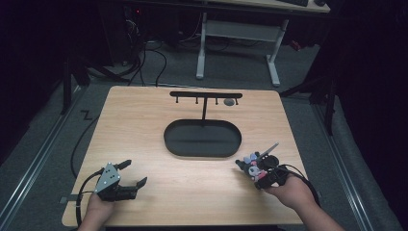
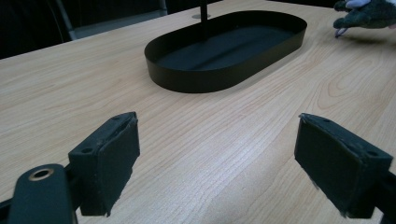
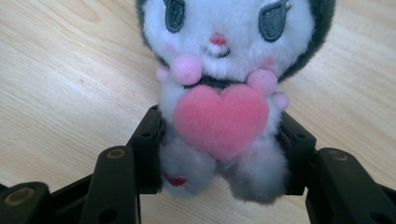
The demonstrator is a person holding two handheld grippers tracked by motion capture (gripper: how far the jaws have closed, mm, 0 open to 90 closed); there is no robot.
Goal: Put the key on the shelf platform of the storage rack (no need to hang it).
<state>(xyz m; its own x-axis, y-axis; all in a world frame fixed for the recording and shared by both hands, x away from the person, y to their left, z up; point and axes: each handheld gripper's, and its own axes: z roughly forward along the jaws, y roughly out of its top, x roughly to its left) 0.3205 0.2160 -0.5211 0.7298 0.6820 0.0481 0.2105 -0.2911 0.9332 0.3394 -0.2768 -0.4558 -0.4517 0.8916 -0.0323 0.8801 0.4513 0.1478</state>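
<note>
Lower right of the high view: plush toy [image 1: 253,166] pinched at the lower body by the right claw [image 1: 260,172], just above the table [image 1: 192,192]. Likely light, soft and squashy, best gripped around the torso, below the pink heart [image 3: 220,119]. Left claw [image 1: 132,174] spread, empty, lower left.

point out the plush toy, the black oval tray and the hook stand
plush toy [image 3: 219,116], right gripper view, on its pink heart
black oval tray [image 2: 196,81], left gripper view, on its near outer wall
hook stand [image 1: 204,94], high view, on the middle of its crossbar
</note>
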